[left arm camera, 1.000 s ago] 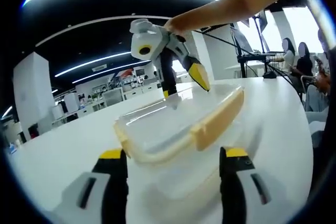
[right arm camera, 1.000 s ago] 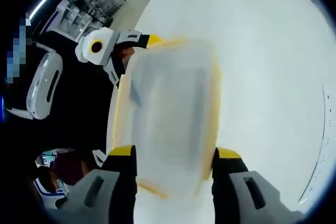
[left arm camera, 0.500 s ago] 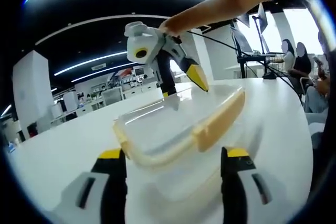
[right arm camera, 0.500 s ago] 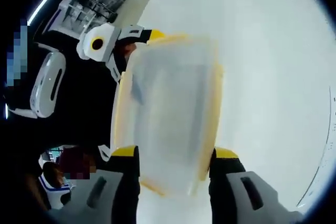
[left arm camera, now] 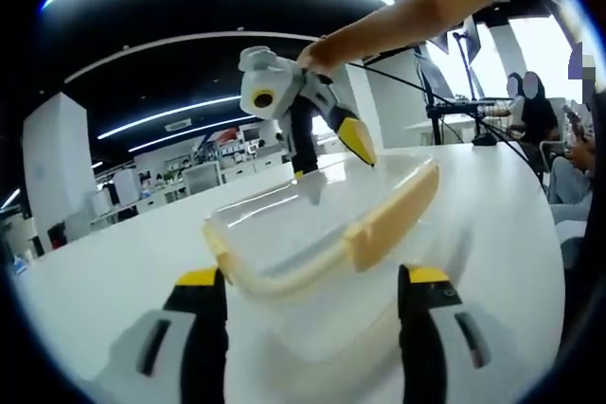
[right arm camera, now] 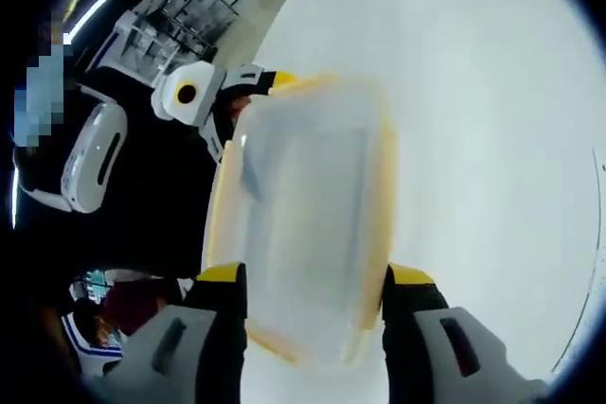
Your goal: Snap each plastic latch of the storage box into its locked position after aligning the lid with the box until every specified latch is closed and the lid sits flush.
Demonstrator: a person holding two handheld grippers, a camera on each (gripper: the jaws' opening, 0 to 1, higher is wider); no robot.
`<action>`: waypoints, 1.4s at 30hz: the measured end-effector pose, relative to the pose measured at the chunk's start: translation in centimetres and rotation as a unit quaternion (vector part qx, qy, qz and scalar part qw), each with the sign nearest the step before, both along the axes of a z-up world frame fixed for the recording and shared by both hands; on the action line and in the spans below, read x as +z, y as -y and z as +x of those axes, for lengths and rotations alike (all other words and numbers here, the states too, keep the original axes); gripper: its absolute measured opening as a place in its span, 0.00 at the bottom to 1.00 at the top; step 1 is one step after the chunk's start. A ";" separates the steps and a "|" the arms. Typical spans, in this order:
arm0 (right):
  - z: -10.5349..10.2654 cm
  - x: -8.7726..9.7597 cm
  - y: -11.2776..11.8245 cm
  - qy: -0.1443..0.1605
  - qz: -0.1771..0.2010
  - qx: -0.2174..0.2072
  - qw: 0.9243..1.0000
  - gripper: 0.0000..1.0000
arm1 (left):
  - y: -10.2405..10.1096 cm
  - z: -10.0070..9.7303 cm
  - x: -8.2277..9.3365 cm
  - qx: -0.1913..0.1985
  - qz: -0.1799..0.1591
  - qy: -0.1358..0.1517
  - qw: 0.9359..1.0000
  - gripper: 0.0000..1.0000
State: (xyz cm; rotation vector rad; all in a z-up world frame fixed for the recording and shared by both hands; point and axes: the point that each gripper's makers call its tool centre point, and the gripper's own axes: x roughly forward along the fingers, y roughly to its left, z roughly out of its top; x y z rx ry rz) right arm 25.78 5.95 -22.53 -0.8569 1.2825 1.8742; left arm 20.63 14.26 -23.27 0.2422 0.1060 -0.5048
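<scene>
The clear storage box lid (left arm camera: 312,219) with pale yellow latches (left arm camera: 388,215) sits tilted over the translucent box base (left arm camera: 331,328) on the white table (left arm camera: 104,272). My left gripper (left arm camera: 315,281) is open, its jaws standing wide on either side of the near corner. The right gripper (left arm camera: 331,153) reaches down from a person's hand onto the lid's far end. In the right gripper view the lid (right arm camera: 303,215) is blurred and close. It spans the gap of my right gripper (right arm camera: 308,276), whose jaws press its yellow side rims. The left gripper (right arm camera: 237,92) shows at the lid's far end.
The white table (right arm camera: 492,139) stretches wide to the right of the box. People sit at the far right (left arm camera: 535,111) beside a stand with cables (left arm camera: 464,92). Shelving and desks (left arm camera: 189,172) stand far behind. A person's bare arm (left arm camera: 407,16) crosses overhead.
The right gripper has shifted a little at the lid's far end. The lid has stayed almost where it was between both pairs of jaws.
</scene>
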 end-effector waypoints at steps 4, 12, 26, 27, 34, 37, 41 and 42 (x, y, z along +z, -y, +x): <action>0.0 -0.1 0.0 -0.002 0.014 -0.001 1.000 0.57 | 0.0 0.2 0.0 -0.002 0.001 -0.004 1.000 0.73; -0.2 -0.5 -0.1 -0.008 0.046 0.001 0.999 0.65 | 0.0 0.2 0.2 0.000 -0.023 -0.003 1.000 0.71; 1.6 -1.1 -0.8 0.041 0.122 -0.090 0.988 0.97 | 0.8 -0.4 0.4 -0.035 -0.128 -0.035 0.991 0.81; 1.7 -0.9 -0.9 0.042 0.129 -0.097 0.986 0.98 | 0.8 -0.4 0.4 -0.034 -0.130 -0.034 0.990 0.81; 2.7 0.3 -1.6 0.076 0.181 -0.125 0.973 1.00 | -0.2 -0.1 1.0 -0.020 -0.141 -0.028 0.989 0.89; 3.1 1.2 -1.9 0.086 0.208 -0.150 0.963 1.00 | -0.6 -0.1 1.1 -0.015 -0.154 -0.034 0.987 0.92; 3.8 2.0 -2.0 0.134 0.240 -0.154 0.949 1.00 | -1.1 -0.3 1.6 -0.009 -0.171 -0.032 0.985 0.95; 4.0 2.6 -2.2 0.144 0.257 -0.167 0.941 1.00 | -1.2 -0.4 1.8 -0.008 -0.175 -0.032 0.984 0.95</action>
